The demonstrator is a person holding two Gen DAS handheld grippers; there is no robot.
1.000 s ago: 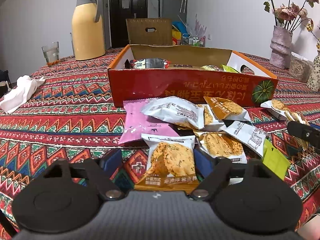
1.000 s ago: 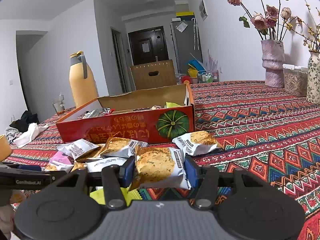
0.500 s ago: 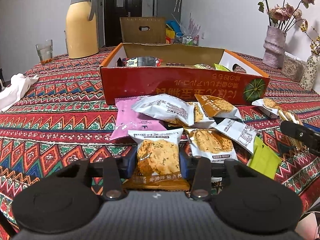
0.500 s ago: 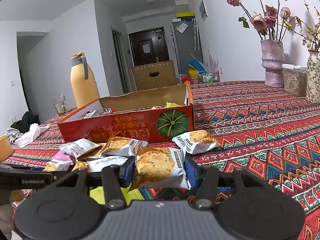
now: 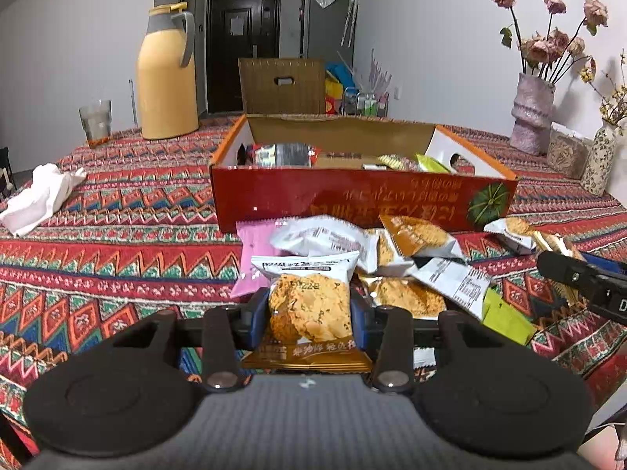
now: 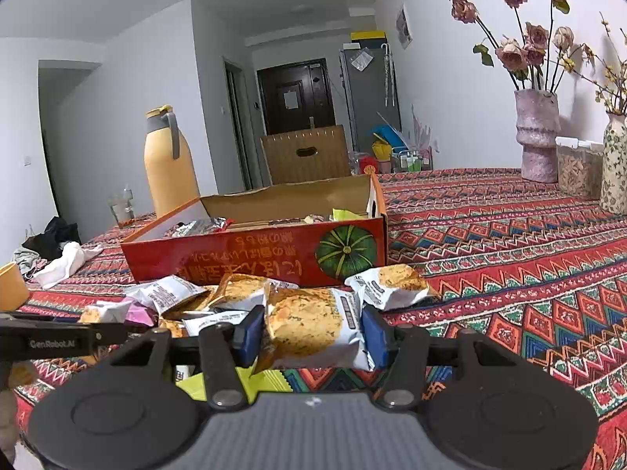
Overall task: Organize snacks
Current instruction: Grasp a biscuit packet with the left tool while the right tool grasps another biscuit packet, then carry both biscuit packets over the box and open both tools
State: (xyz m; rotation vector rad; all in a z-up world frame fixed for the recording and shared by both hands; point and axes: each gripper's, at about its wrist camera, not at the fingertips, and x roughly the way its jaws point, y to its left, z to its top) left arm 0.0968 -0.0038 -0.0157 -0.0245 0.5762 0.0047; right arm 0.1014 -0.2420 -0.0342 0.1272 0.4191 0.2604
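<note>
Left wrist view: left gripper (image 5: 309, 313) is clamped on a cracker packet (image 5: 309, 305), snack pile (image 5: 392, 258) at 1 o'clock, red box (image 5: 352, 196) at 12.

Right wrist view: right gripper (image 6: 311, 333) squeezes a biscuit packet (image 6: 313, 325); the box (image 6: 254, 254) sits at 11 o'clock.

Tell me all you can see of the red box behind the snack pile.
The red box is shallow, open-topped cardboard with orange rims, plain brown inside. Its near wall carries upside-down yellow lettering and a green pumpkin picture at one end. An end wall has a hand-hole. It sits flat on the patterned tablecloth, holding a few wrappers. Loose packets lie against its front.
</note>
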